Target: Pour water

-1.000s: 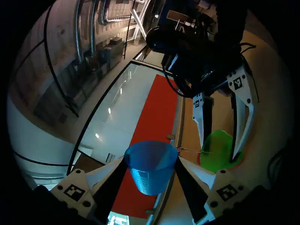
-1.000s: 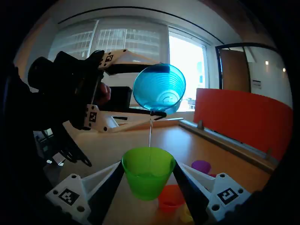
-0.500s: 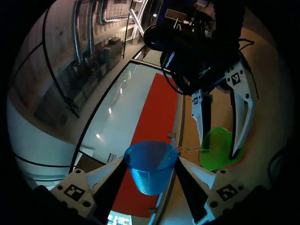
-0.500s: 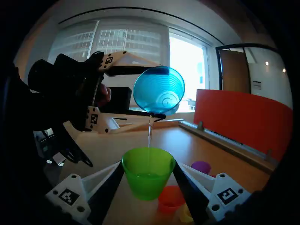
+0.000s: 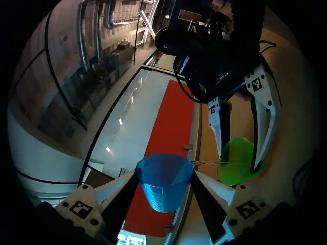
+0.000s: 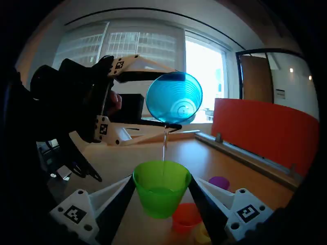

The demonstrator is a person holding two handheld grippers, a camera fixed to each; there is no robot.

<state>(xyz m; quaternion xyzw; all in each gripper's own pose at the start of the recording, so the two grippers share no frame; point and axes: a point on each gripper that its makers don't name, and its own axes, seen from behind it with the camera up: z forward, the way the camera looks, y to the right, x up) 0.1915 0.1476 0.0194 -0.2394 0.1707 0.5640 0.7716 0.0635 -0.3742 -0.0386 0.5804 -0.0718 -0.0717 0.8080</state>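
Note:
My left gripper [image 5: 164, 185] is shut on a blue cup [image 5: 164, 179], tipped on its side. In the right gripper view that blue cup [image 6: 173, 98] hangs mouth-forward above, and a thin stream of water [image 6: 164, 145] falls from its rim. The stream lands in a green cup [image 6: 161, 192] that holds some water. My right gripper [image 6: 162, 196] is shut on this green cup, held upright. In the left gripper view the green cup [image 5: 237, 161] sits between the right gripper's white fingers [image 5: 267, 126], farther off.
A wooden table [image 6: 212, 163] lies below. An orange cup [image 6: 186, 216], a purple cup [image 6: 219, 181] and a yellowish one [image 6: 202, 234] stand on it under the green cup. A red partition [image 6: 265, 130] runs along the table's far side. A person's hand [image 6: 112, 102] holds the left gripper.
Almost nothing differs. The blue cup stays tipped and the water keeps running into the green cup; both grippers shifted only slightly.

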